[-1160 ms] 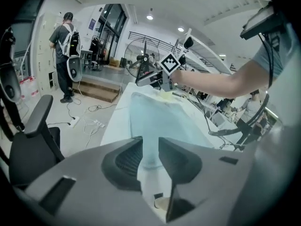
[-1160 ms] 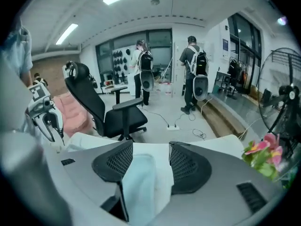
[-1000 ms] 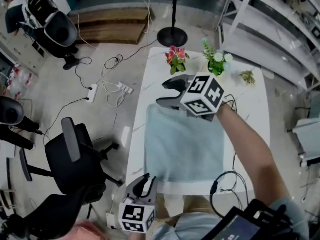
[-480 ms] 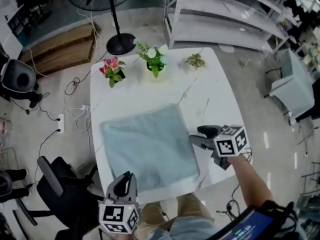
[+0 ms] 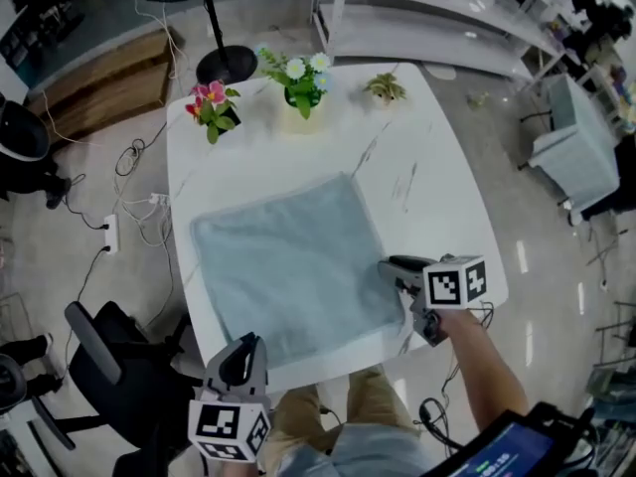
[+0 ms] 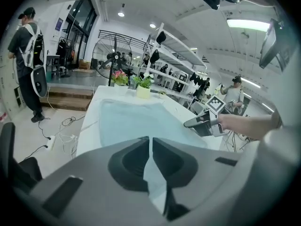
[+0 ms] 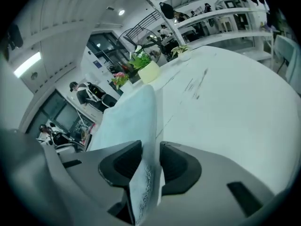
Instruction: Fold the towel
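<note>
A pale blue towel (image 5: 288, 266) lies spread flat on a white bench (image 5: 427, 177), with one claw at each near corner so both can lift that edge together for a fold. The left claw (image 5: 241, 356) is closing and is nearly together, pinching the near-left hem. The right claw (image 5: 394, 271) is also closing – the near-right corner sits between its jaws, which look not yet tight on it.
</note>
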